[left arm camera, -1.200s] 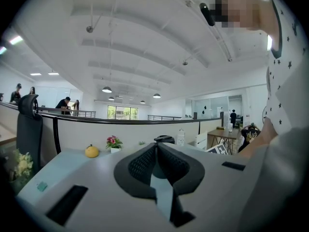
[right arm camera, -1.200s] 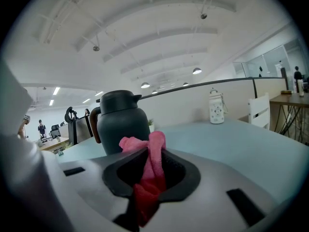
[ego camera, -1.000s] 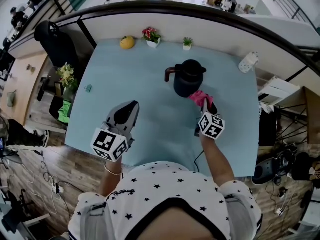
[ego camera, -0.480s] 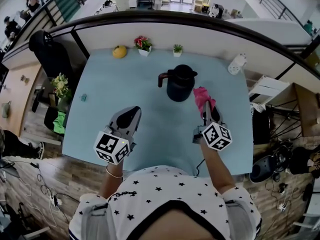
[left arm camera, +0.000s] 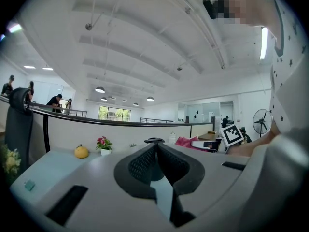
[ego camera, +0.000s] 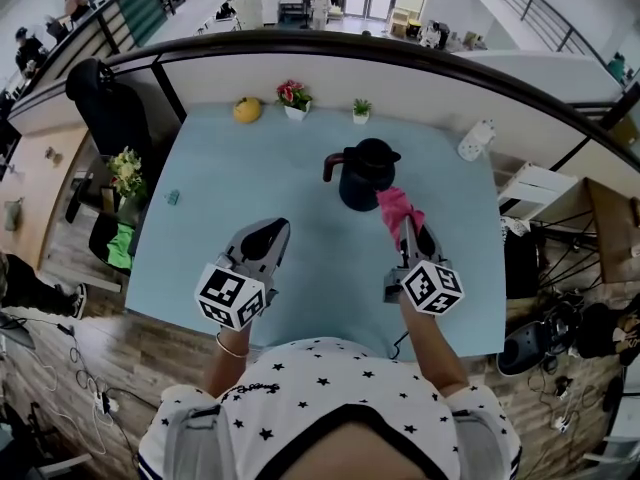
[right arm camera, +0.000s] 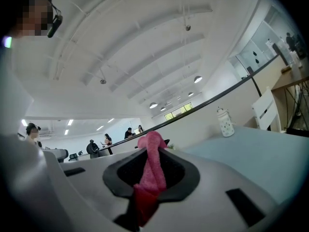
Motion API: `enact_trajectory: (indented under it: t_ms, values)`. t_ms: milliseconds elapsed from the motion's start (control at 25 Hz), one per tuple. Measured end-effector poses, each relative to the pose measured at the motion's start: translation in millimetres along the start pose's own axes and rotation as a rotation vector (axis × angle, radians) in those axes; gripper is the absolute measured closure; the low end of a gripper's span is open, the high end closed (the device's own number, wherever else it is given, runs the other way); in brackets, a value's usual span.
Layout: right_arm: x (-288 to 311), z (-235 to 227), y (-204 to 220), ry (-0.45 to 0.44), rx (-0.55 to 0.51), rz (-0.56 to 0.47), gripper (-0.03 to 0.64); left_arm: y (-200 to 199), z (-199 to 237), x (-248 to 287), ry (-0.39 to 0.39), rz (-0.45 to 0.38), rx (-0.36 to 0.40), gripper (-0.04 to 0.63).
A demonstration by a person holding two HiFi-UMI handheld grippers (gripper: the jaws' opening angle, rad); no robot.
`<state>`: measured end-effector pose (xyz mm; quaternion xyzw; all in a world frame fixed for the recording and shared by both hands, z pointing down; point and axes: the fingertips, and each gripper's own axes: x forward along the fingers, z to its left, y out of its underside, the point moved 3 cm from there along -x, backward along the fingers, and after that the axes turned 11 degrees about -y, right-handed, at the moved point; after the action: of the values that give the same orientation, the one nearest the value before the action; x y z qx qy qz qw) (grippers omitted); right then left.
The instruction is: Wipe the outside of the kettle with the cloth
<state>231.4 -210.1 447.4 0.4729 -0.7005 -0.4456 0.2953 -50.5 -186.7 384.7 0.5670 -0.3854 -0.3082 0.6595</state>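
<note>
A dark kettle (ego camera: 366, 174) with a reddish handle stands upright on the light blue table (ego camera: 240, 188), toward the back middle. My right gripper (ego camera: 405, 220) is shut on a pink cloth (ego camera: 397, 207), which bunches up just right of and in front of the kettle; whether cloth and kettle touch cannot be told. In the right gripper view the pink cloth (right arm camera: 152, 164) stands up between the shut jaws and hides most of the kettle. My left gripper (ego camera: 273, 230) hovers over the table's front left, shut and empty; the kettle's lid (left arm camera: 154, 140) peeks above its jaws.
At the table's far edge sit a yellow fruit (ego camera: 247, 110), a pot of red flowers (ego camera: 293, 96) and a small green plant (ego camera: 360, 109). A white spotted bottle (ego camera: 475, 139) lies at the back right. A black chair (ego camera: 108, 98) stands beyond the left edge.
My right gripper has drawn the pink cloth back from the kettle's right side toward me and lifted it slightly. The left gripper has barely moved.
</note>
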Motion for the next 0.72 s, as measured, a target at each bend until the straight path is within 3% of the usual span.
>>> enact_trajectory:
  t_ms: [720]
  values:
    - [-2.3,6.7,6.2,-0.019,0.002,0.018,0.561,1.0,-1.1,-3.5,0.000,0.004,0.002,0.558]
